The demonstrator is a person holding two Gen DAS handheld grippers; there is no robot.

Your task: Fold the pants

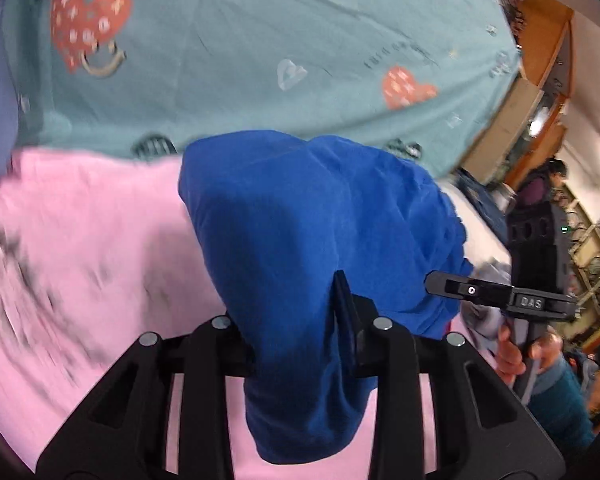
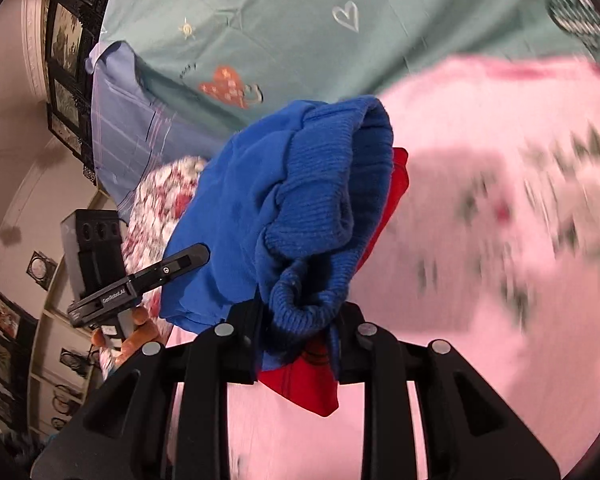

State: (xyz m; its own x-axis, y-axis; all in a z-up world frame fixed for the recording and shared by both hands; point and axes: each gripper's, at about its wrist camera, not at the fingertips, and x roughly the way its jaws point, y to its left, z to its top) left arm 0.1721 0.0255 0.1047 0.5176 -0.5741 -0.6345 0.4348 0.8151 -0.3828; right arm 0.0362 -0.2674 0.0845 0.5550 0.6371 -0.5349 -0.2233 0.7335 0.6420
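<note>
Left-wrist and right-wrist views. We are holding the blue pants off the bed between both tools. Our left gripper is clamped on a plain stretch of the blue cloth, which is bulging up and away from its fingers and hanging down between the linkage arms. Our right gripper is clamped on the ribbed waistband, with a red inner layer showing beneath it; whether that red belongs to the pants or to another garment we cannot tell.

The relation that is governing the coming move: the garment's long axis is running from one gripper to the other, roughly side to side across us, with the cloth gathered rather than stretched. In the left view the right tool is appearing at the garment's right edge; in the right view the left tool is appearing at its left edge. The two grip points are therefore lying near each other, with slack between.

Below us, the pink sheet is lying nearest, and the teal heart-print cover is lying farther forward. We are judging that the pants need laying out flat on the pink sheet, by drawing the grippers apart along that side-to-side axis, before any fold can be placed cleanly.
</note>
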